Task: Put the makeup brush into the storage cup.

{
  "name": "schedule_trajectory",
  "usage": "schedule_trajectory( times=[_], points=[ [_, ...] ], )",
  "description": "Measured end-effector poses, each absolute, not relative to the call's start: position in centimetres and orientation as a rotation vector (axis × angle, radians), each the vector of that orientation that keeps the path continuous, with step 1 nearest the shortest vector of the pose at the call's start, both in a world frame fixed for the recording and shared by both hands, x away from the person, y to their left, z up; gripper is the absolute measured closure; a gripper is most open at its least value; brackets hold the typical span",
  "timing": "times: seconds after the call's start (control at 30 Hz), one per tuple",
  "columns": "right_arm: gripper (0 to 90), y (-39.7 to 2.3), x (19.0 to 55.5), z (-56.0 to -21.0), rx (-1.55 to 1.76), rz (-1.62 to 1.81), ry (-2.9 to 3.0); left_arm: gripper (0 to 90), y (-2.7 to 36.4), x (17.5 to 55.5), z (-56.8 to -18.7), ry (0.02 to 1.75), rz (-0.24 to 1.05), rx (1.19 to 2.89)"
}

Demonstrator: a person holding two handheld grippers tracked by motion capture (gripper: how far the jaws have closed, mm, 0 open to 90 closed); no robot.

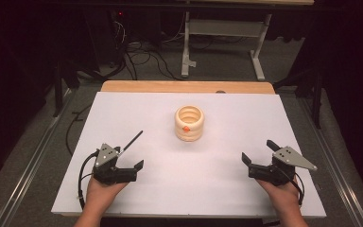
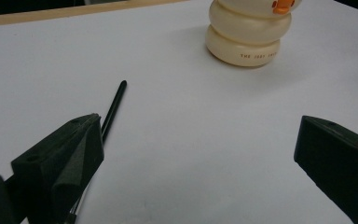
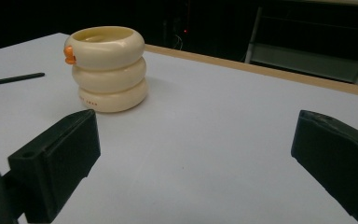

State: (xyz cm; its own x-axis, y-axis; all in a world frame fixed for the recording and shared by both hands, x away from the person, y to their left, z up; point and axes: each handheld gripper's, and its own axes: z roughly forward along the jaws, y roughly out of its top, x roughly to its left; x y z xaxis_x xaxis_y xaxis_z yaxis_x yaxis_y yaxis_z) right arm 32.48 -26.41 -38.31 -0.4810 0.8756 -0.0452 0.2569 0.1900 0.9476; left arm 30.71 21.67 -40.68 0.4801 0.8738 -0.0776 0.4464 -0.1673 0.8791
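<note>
The black pen lies flat, pointing diagonally toward the far right, beside the released left tool.

Your high view looks down from the near side; both gripper views sit low, sharing the cream holder.

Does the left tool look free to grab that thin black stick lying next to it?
Probably yes. The left tool is open, and the black stick lies flat on the white table right beside it, nothing lying across it. The cream cup stands well clear.
</note>
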Motion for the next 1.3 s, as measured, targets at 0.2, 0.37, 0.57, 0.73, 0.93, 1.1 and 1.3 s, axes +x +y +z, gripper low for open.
schedule_trajectory(
  times=[0.2,0.37,0.57,0.73,0.93,1.1,1.3],
  points=[
    [2.5,-26.3,32.4,-38.2,1.053,1.303,1.850,2.1,21.7,30.9,-40.8,1.125,0.563,1.815],
    [2.4,-26.3,32.4,-38.3,1.044,1.300,1.851,2.1,21.6,31.0,-40.9,1.128,0.555,1.835],
    [2.4,-26.2,32.5,-38.3,1.059,1.288,1.858,2.1,21.5,31.1,-41.1,1.134,0.543,1.870],
    [2.4,-26.2,32.5,-38.3,1.062,1.281,1.862,2.1,21.4,31.3,-41.2,1.151,0.528,1.898],
    [2.4,-26.1,32.4,-38.3,1.069,1.283,1.871,2.1,21.2,31.5,-41.5,1.172,0.511,1.951],
    [2.4,-26.0,32.4,-38.4,1.060,1.276,1.878,2.1,21.1,31.7,-41.8,1.188,0.481,1.982],
    [2.3,-25.9,32.3,-38.4,1.049,1.278,1.881,2.1,20.8,31.8,-42.0,1.194,0.461,2.023]
  ],
)
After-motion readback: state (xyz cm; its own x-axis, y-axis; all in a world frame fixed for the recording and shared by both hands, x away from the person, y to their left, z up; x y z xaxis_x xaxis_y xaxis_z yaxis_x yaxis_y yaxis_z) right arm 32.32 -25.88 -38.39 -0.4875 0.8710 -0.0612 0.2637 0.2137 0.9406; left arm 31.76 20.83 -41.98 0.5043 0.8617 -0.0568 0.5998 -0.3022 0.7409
